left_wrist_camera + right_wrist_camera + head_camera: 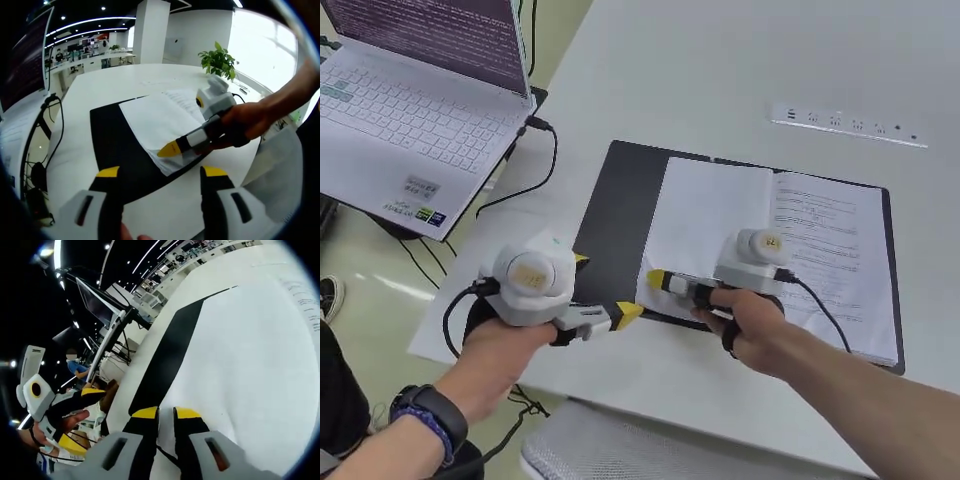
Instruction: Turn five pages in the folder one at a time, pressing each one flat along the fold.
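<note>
Folder, head view: the folder (620, 220) lies open and flat on the white table (720, 70), with its black cover to the left and a blank page (705, 220) beside a printed page (830, 250).
Left hand, head view: the left hand (505, 345) comes up from the lower left with a dark band on the wrist. It holds the left gripper (603, 287) just off the folder's near left corner, jaws pointing right, wide apart and empty.
Right hand, head view: the right hand (750, 325), forearm entering from the lower right, holds the right gripper (657, 281) pointing left, its tip at the blank page's near left corner.
Count, head view: two grippers, one folder, one laptop (410, 90), one power strip (845, 125).
Left gripper view: the left gripper (161, 172) has its jaws spread wide with nothing between them. Beyond them are the folder (115, 145) and the right gripper (170, 148), which lies on the near edge of the blank page (160, 115).
Right gripper view: the right gripper (165, 414) has its jaws drawn to a thin slit over the blank page (240, 365); whether any paper is nipped cannot be told. The left gripper (80, 417) is off to the left, jaws apart.
</note>
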Demonstrator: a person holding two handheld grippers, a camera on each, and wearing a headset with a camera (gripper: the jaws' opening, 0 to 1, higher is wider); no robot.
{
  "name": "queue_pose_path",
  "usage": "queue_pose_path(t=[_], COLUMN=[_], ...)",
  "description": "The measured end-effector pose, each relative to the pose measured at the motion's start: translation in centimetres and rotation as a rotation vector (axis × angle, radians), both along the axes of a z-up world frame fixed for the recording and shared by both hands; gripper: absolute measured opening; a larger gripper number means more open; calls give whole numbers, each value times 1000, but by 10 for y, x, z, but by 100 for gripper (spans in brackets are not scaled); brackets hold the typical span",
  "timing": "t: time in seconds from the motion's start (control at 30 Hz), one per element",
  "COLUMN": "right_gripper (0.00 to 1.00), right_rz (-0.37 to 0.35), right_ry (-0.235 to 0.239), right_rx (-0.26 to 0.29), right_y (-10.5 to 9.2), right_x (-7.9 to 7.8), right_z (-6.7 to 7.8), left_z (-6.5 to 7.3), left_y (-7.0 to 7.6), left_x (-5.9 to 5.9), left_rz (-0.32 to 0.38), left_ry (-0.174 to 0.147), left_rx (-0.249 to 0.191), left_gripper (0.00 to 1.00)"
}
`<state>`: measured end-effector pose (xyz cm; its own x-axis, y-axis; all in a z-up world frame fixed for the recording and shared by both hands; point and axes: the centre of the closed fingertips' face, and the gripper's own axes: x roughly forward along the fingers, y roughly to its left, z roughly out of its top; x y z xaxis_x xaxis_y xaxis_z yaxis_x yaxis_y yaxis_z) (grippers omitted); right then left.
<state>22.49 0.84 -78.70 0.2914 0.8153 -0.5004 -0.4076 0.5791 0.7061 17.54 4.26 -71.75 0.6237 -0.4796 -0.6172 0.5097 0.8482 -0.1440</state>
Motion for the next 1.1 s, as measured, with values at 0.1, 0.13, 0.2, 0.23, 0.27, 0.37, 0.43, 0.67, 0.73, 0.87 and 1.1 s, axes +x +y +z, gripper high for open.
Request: queue_pose_path(t=[0.1,0.13,0.2,0.23,0.27,0.37,0.43,0.67,0.73,0.87,1.1], right_gripper=[15,16,21,23,25,31,35,40,39,38,34], right_rz=[13,23,37,39,43,57,70,71,55,45,4], right_ry=[-11,-19,-25,-26,-26,-27,-34,-121,-147,-189,-212], right_rx=[4,8,20,23,36,61,74,106,109,97,68], right_y=[1,2,4,4,6,8,8,-12,-20,-37,-65], right_x=[-1,-2,-4,-4,-5,-8,-9,0,5,13,26], right_z=[1,4,5,6,8,13,17,41,48,57,61], left_z=[-1,-1,-1,-1,-1,-3,-4,-2,0,8,11], left_y=[1,1,1,0,0,-1,-3,-12,-18,-28,-45], left_x=[0,-1,-1,-1,-1,2,3,15,17,25,39], left_rz=[-1,-4,-8,-9,-9,-13,-15,-9,-19,-37,-55], left_ry=[4,4,4,4,4,4,6,-3,-4,-26,-43], left_rx=[2,4,7,7,6,7,7,-15,-13,-10,-27], left_gripper=[63,63,63,63,63,62,60,55,54,49,36])
